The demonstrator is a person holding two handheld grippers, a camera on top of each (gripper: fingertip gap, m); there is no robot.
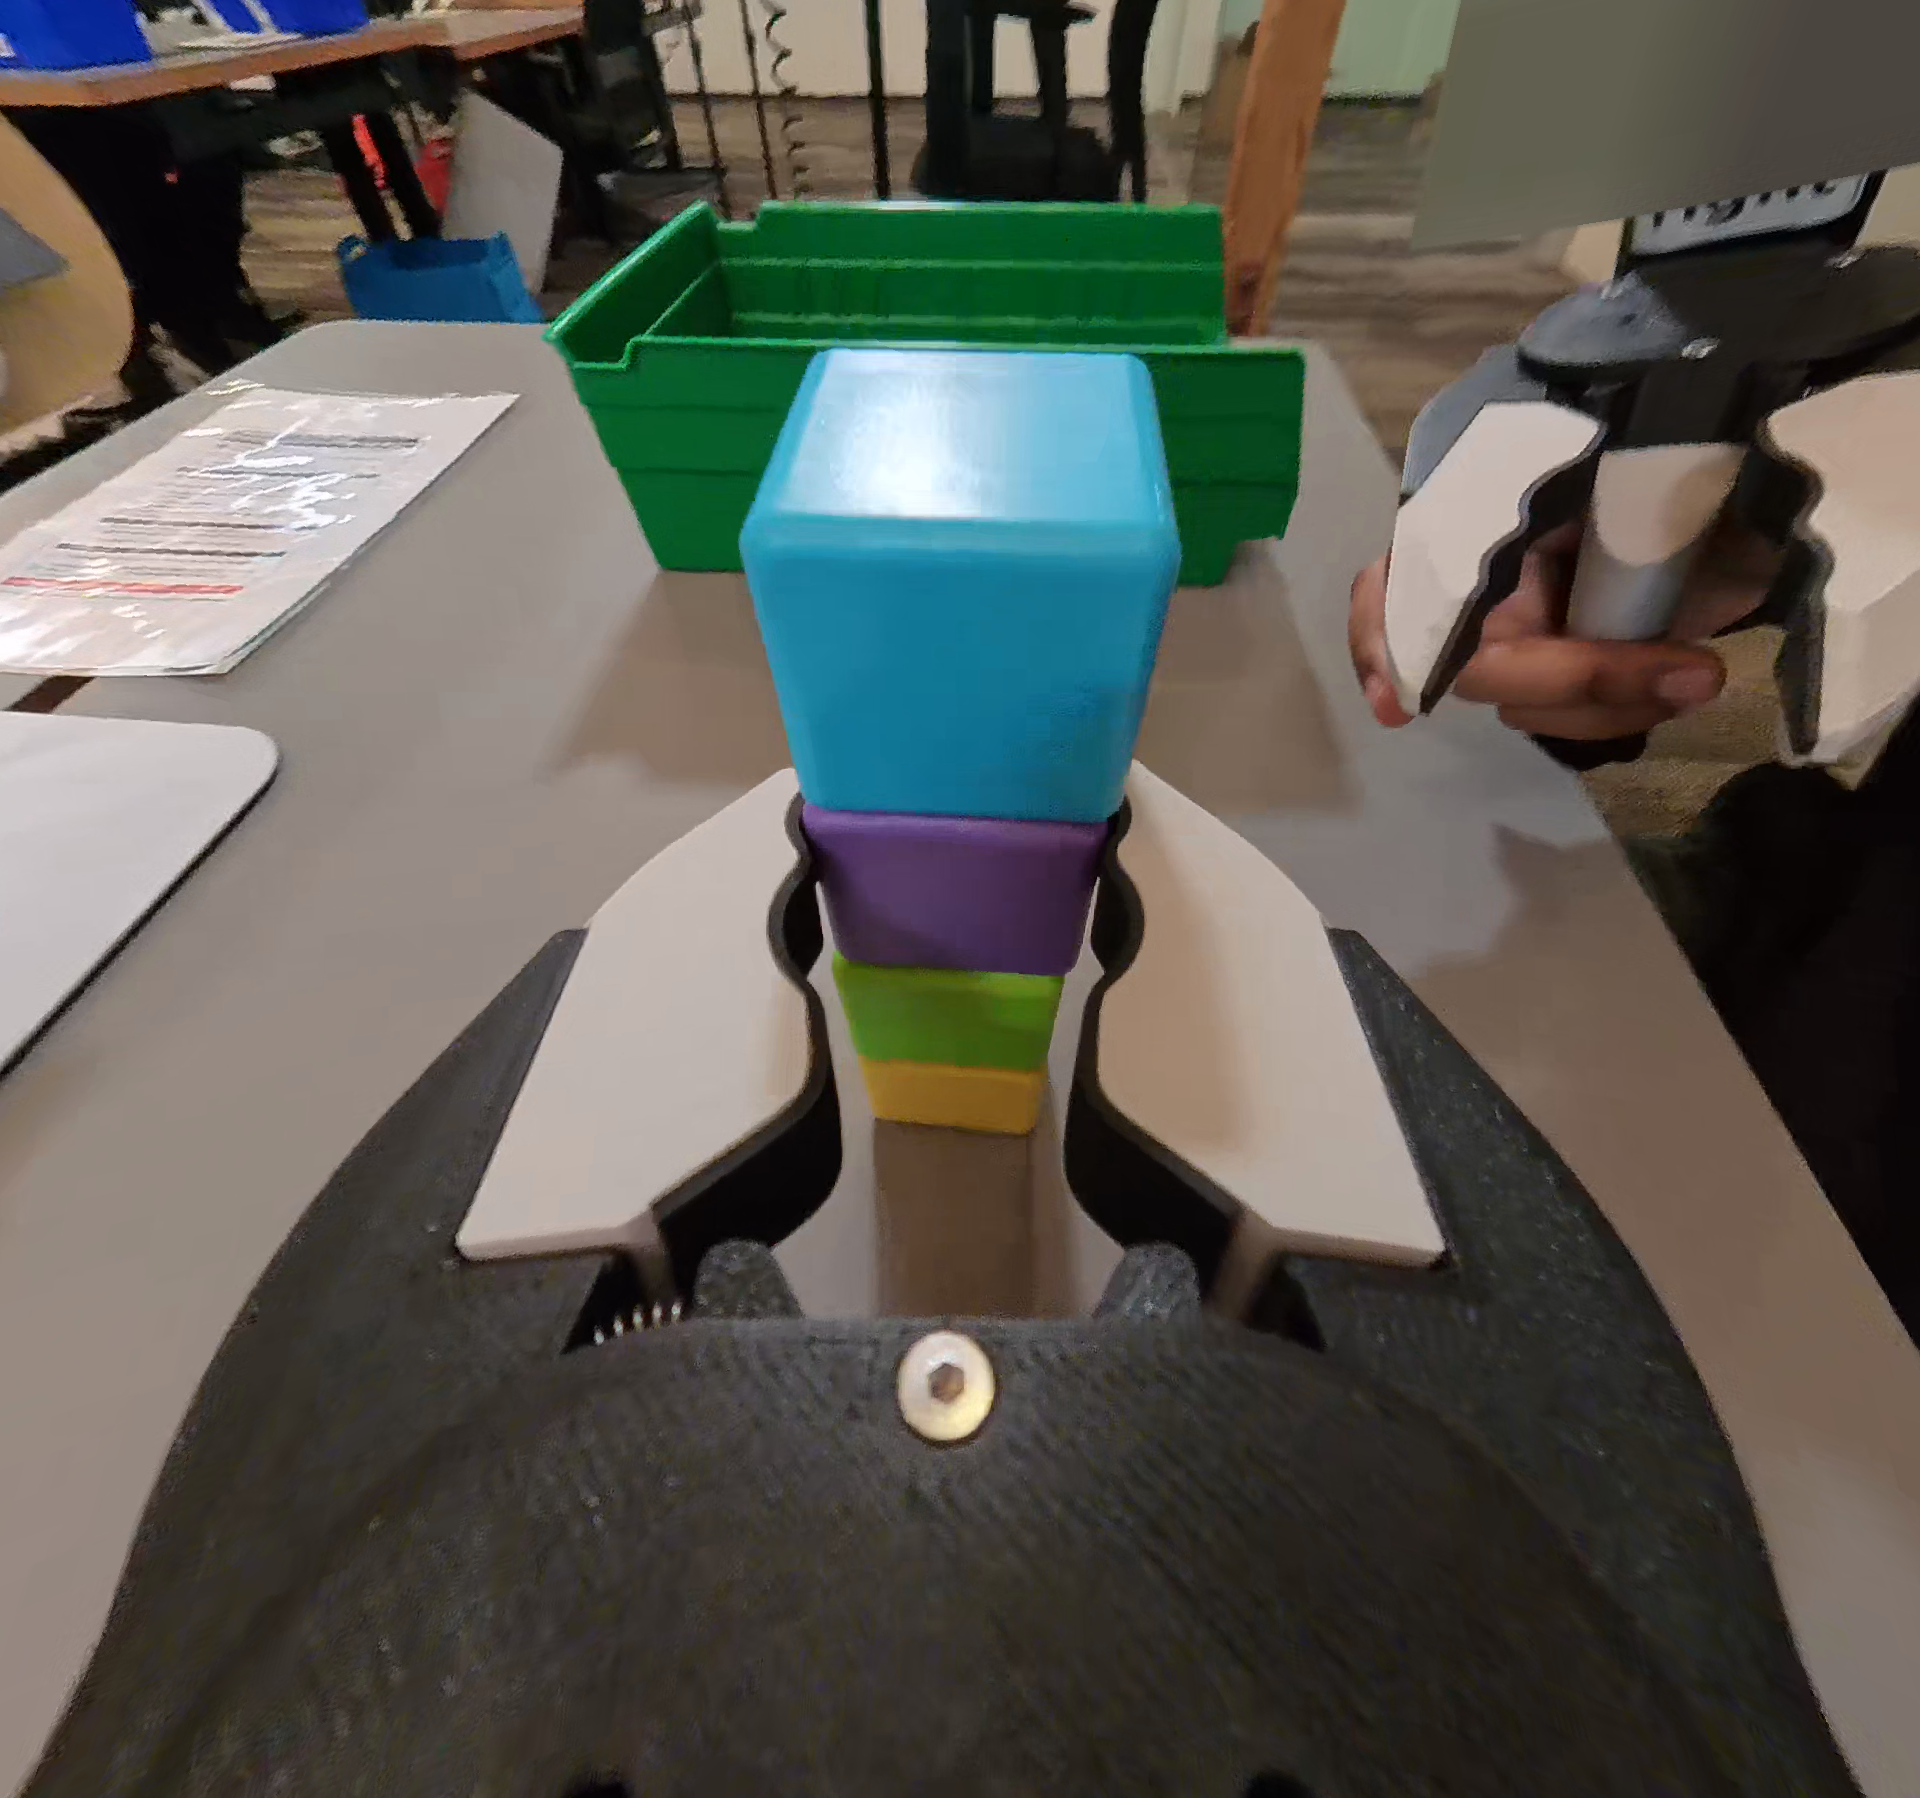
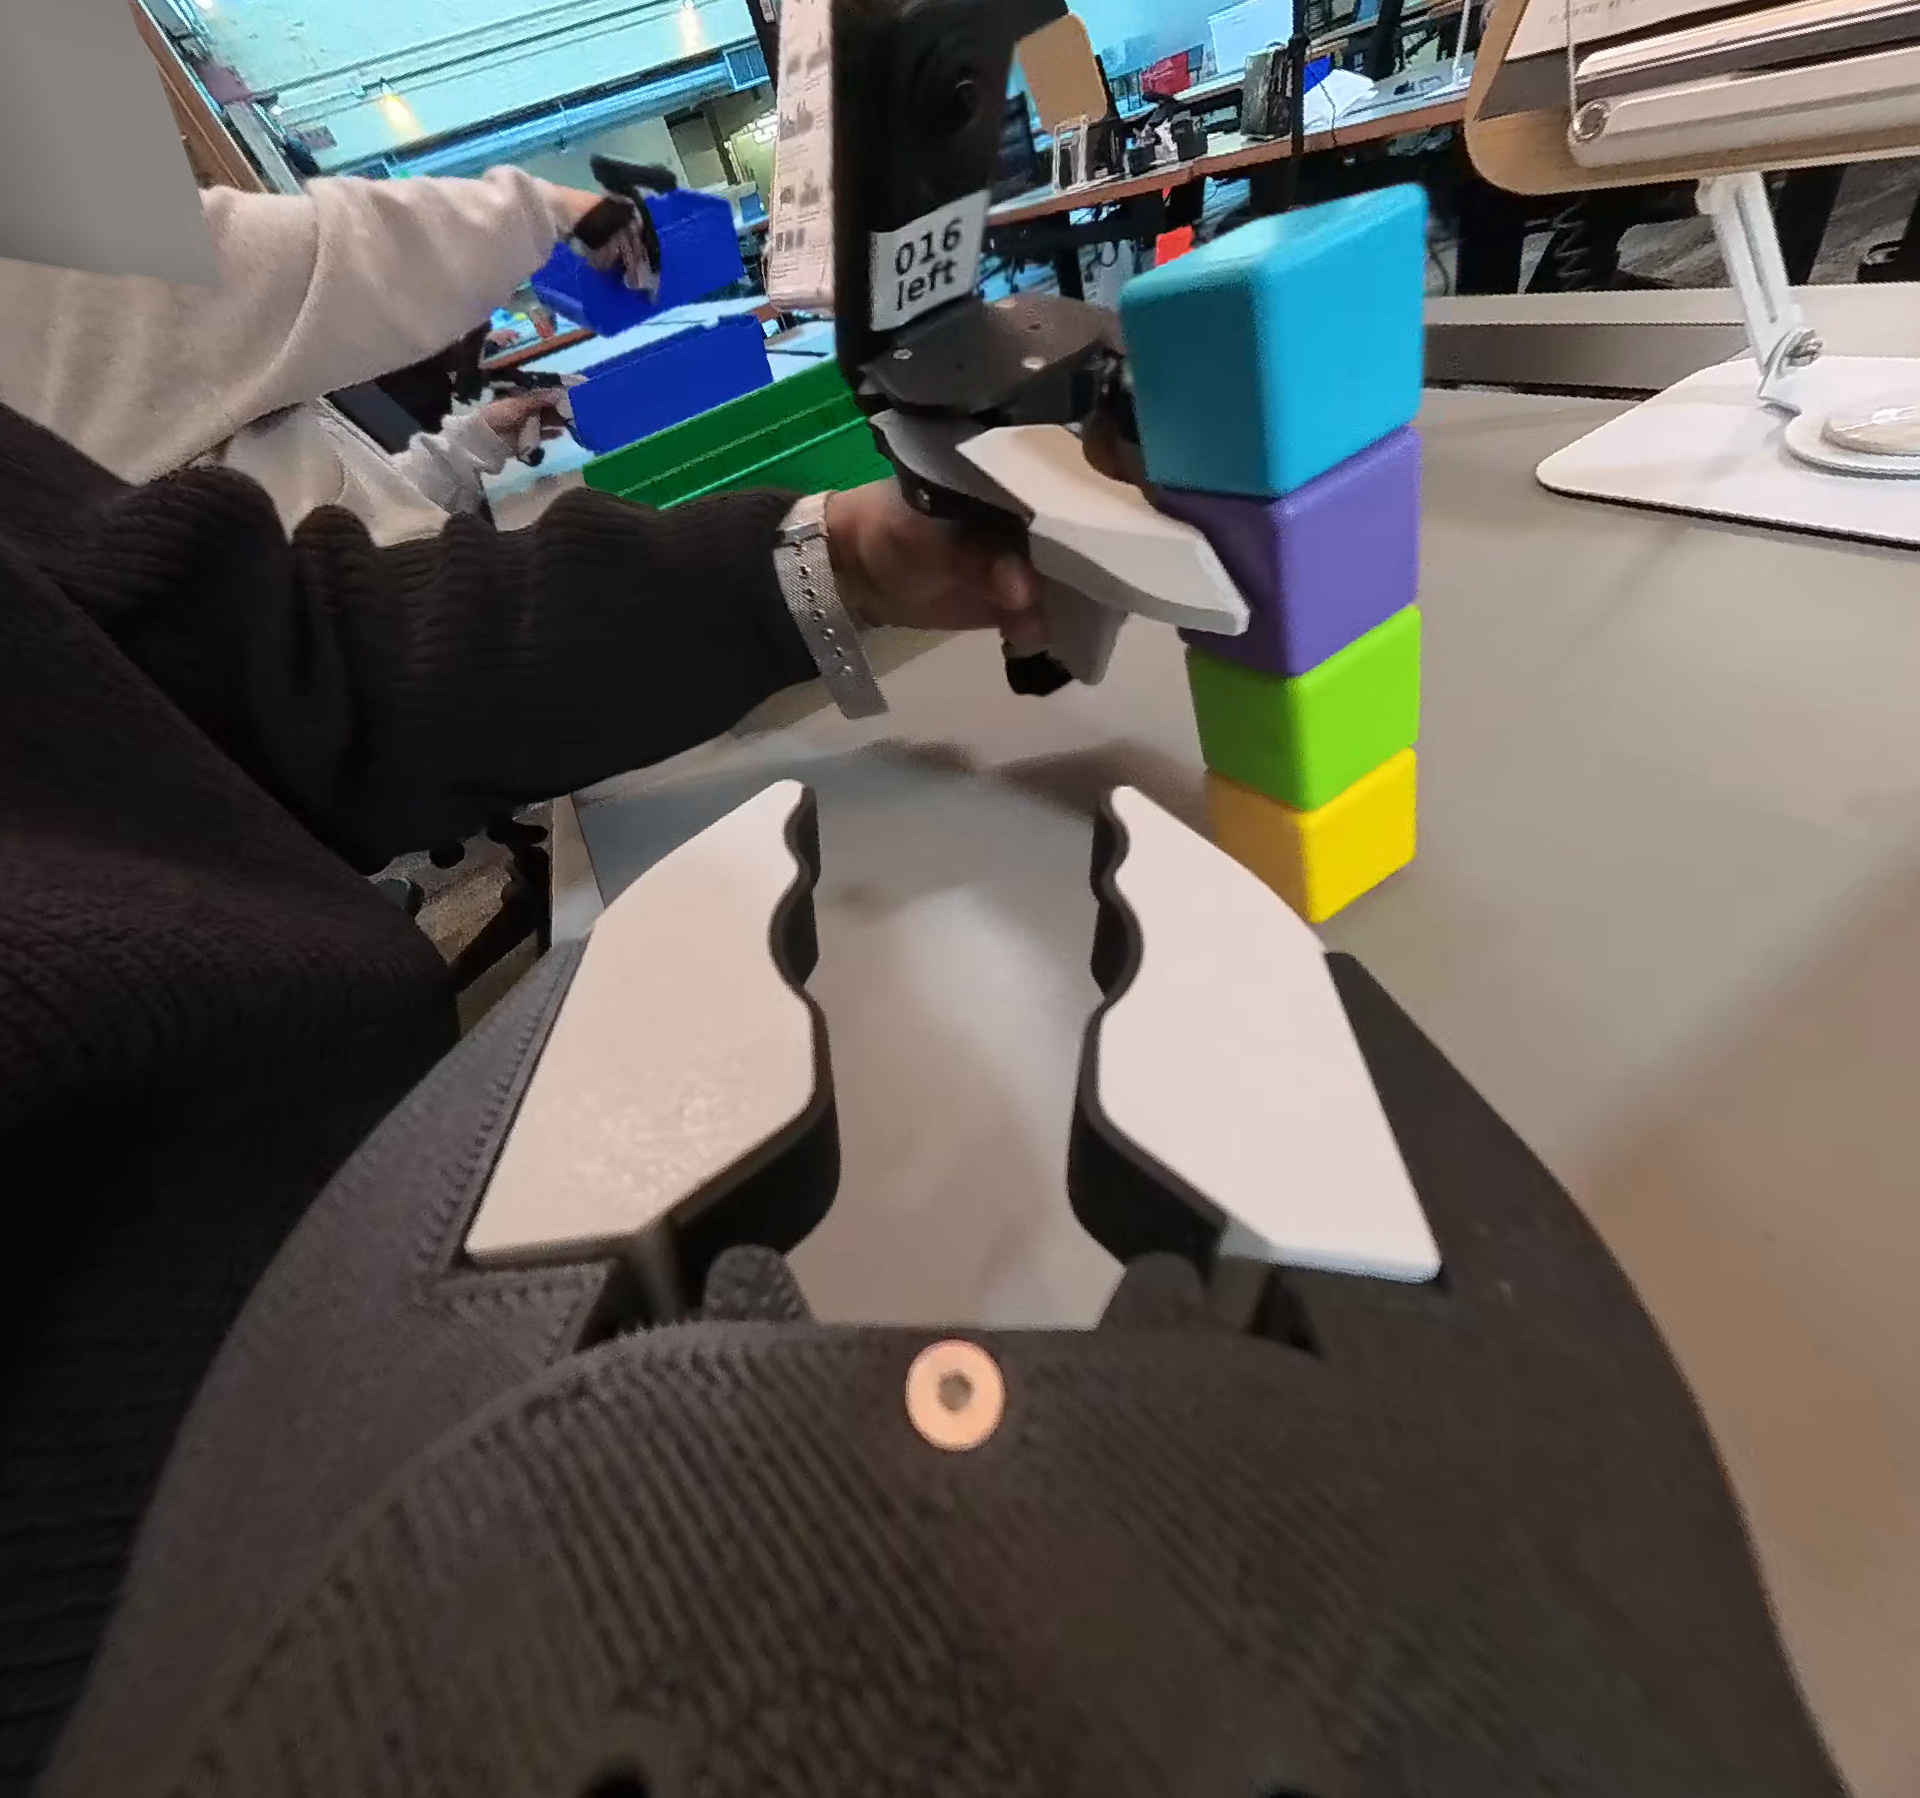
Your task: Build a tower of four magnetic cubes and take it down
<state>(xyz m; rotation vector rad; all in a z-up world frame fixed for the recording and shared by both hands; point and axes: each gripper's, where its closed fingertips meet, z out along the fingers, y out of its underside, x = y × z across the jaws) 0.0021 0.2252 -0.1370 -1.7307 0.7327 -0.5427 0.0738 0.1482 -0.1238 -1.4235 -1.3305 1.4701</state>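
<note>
A tower of cubes stands on the grey table (image 1: 416,813): yellow (image 2: 1314,844) at the bottom, then green (image 2: 1304,709), purple (image 2: 1340,553) and blue (image 2: 1278,346) on top. In the left wrist view the blue cube (image 1: 961,605) looms over the purple one (image 1: 951,886). My left gripper (image 1: 956,813) is shut on the purple cube, one fingertip on each side; it also shows in the right wrist view (image 2: 1143,553). My right gripper (image 2: 956,813) is open and empty, low over the table, short of the tower and to its left. It shows at the right of the left wrist view (image 1: 1605,725).
A green bin (image 1: 935,460) stands just behind the tower. A laminated sheet (image 1: 229,522) and a white pad (image 1: 104,834) lie at the left. A white monitor stand base (image 2: 1714,460) is beyond the tower. A person's black sleeve (image 2: 416,626) reaches across.
</note>
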